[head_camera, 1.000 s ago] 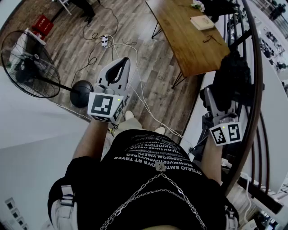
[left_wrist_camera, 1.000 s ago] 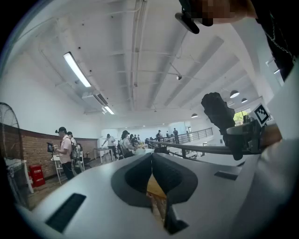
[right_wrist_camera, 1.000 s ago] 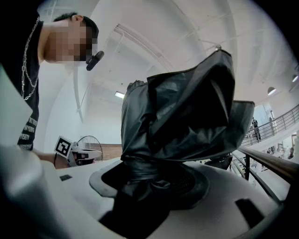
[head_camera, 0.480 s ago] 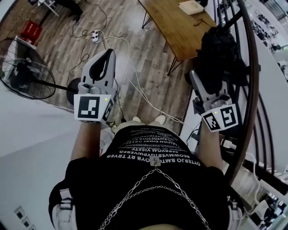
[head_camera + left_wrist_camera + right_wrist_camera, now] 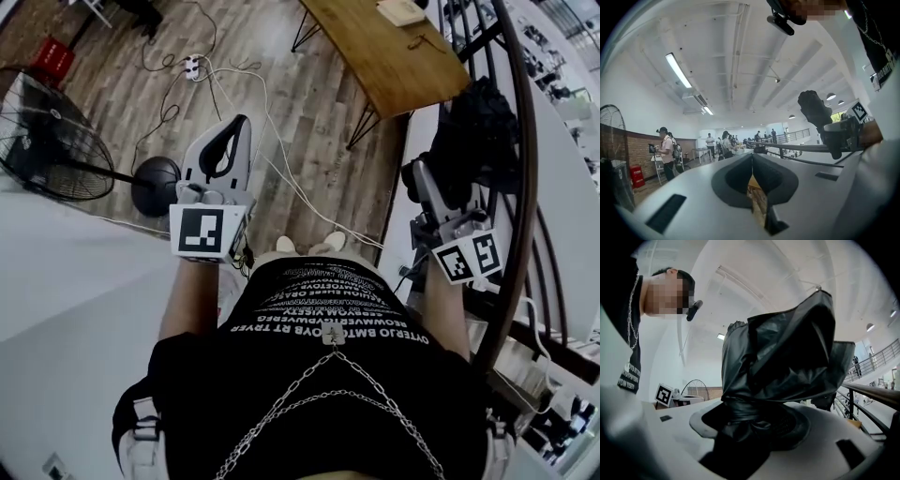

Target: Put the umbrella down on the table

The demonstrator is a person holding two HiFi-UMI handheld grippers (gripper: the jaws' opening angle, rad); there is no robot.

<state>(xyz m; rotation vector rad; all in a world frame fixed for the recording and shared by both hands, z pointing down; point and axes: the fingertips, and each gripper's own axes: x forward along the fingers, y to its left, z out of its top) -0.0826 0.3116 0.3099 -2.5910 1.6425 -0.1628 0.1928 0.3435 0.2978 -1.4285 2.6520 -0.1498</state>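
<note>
Seen from above, a person in a black shirt [image 5: 328, 375] with a chain necklace [image 5: 323, 384] stands on a wood-plank floor [image 5: 309, 131] with a gripper in each hand. The right gripper [image 5: 427, 183], at the right of the frame, is clamped on a folded black umbrella [image 5: 478, 122]. The umbrella is held up beside a dark curved railing [image 5: 530, 159], off the long wooden counter [image 5: 394, 66] that runs across the upper centre. It sits just right of the counter's near end in the frame.

The right gripper view shows the umbrella's crumpled black fabric [image 5: 787, 357] bunched between the jaws and rising above them, filling most of the frame, with the right gripper [image 5: 754, 420] pressed on its lower end.

The left gripper [image 5: 236, 131], left of centre, has its jaws together and carries nothing. In the left gripper view the left gripper [image 5: 752, 157] has its dark pads [image 5: 733, 176] meeting at the tip, with only a thin slit behind them. The umbrella [image 5: 815, 110] appears at the right of that frame.

A book [image 5: 401, 11] lies on the counter's far end. A standing fan [image 5: 47, 131] occupies the left edge, a power strip [image 5: 192, 66] and white cables [image 5: 281, 178] trail over the floor, and a red crate [image 5: 52, 56] sits at the upper left.
</note>
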